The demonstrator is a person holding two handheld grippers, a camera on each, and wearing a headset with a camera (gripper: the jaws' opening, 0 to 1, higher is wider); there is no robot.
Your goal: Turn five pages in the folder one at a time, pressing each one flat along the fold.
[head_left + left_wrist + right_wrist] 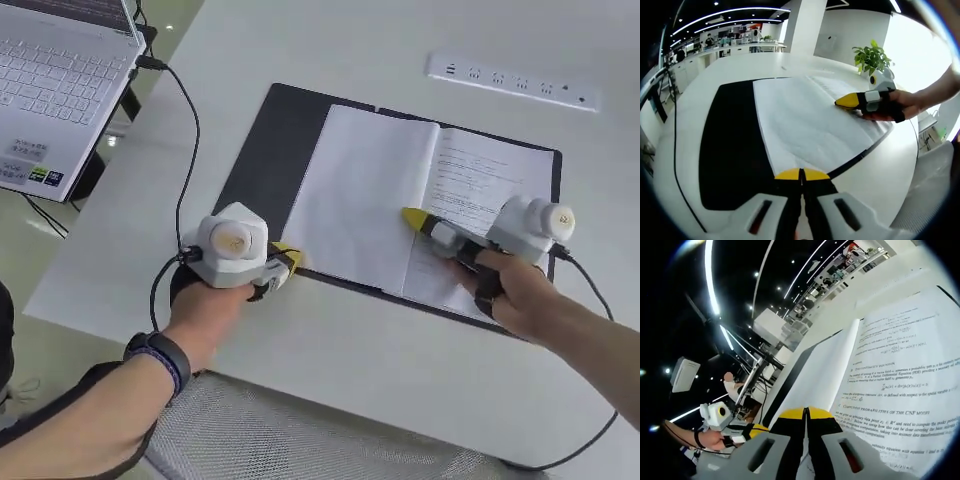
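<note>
A black folder [262, 160] lies open on the white table. Its left page [362, 190] is blank and lies flat; the right page [490, 175] is printed. My left gripper [290, 257] is shut, with its yellow tips [801, 174] at the near left corner of the blank page [800, 125]; I cannot tell whether paper is pinched between them. My right gripper [413, 217] is shut too, its tips [807, 413] resting on the paper by the fold [847, 357], between the blank sheet and the printed page [900, 370]. It also appears in the left gripper view [847, 101].
A laptop [60, 80] stands at the far left, with a black cable [190, 130] running along the table to my left gripper. A white power strip [512, 82] lies beyond the folder. The table's near edge [300, 385] is close below. A potted plant [871, 57] stands far off.
</note>
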